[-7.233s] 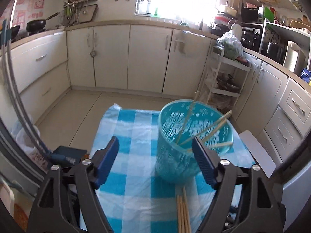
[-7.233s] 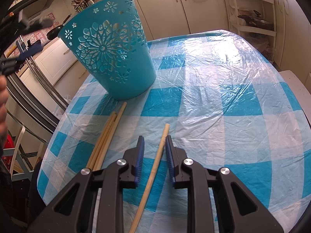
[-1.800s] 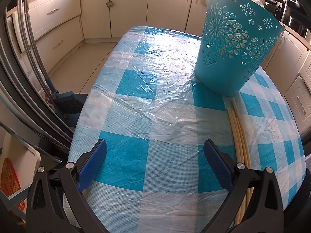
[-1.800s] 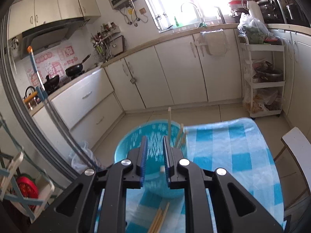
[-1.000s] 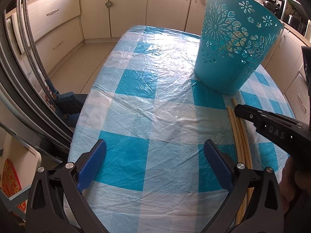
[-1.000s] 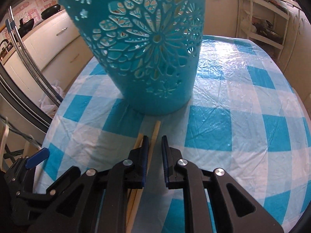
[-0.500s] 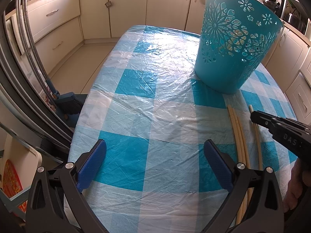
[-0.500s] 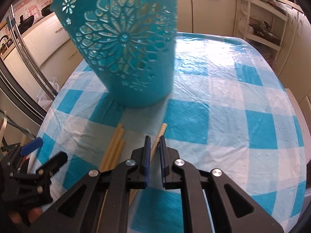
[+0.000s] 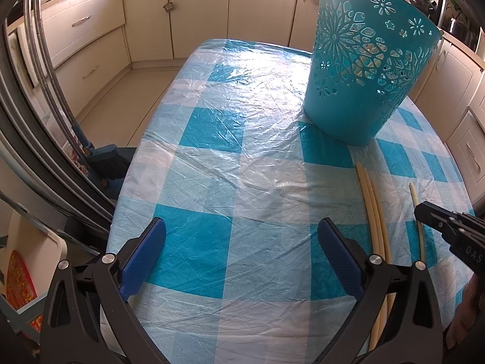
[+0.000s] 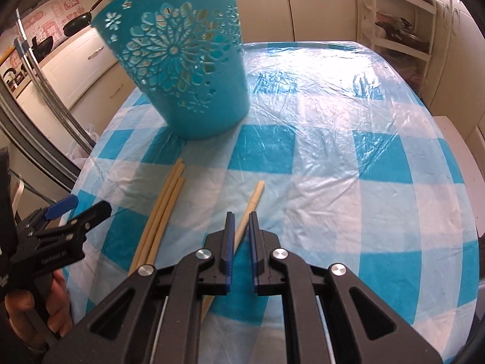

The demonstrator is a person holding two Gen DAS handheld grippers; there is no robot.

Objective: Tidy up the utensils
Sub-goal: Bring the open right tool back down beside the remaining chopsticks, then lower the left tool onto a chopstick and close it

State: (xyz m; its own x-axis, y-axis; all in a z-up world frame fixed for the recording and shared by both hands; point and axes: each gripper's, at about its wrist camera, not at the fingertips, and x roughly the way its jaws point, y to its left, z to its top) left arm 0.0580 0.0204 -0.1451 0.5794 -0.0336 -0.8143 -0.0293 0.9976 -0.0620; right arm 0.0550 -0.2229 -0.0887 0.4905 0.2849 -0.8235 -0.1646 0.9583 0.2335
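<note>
A turquoise cut-out basket (image 9: 363, 69) (image 10: 188, 69) stands on the blue-checked tablecloth (image 9: 230, 157); sticks show through its holes. In front of it lie three chopsticks side by side (image 9: 376, 221) (image 10: 163, 209). A single chopstick (image 9: 419, 221) (image 10: 254, 197) lies to their right. My right gripper (image 10: 241, 221) (image 9: 424, 209) hangs just over that single chopstick, jaws shut to a narrow slit, and the stick runs under its tips. My left gripper (image 9: 242, 242) (image 10: 85, 206) stands wide open low over the cloth, left of the sticks, with nothing between its fingers.
Cream kitchen cabinets (image 9: 197, 9) ring the table. A white wire rack (image 10: 400, 30) stands at the back right. A dustpan and brush (image 9: 106, 163) sit on the floor off the table's left edge. A hand (image 10: 45, 309) holds the left gripper.
My right gripper has slid to the right, from over the three chopsticks to over the single one, and the basket has moved left in its view. The left gripper has stayed put.
</note>
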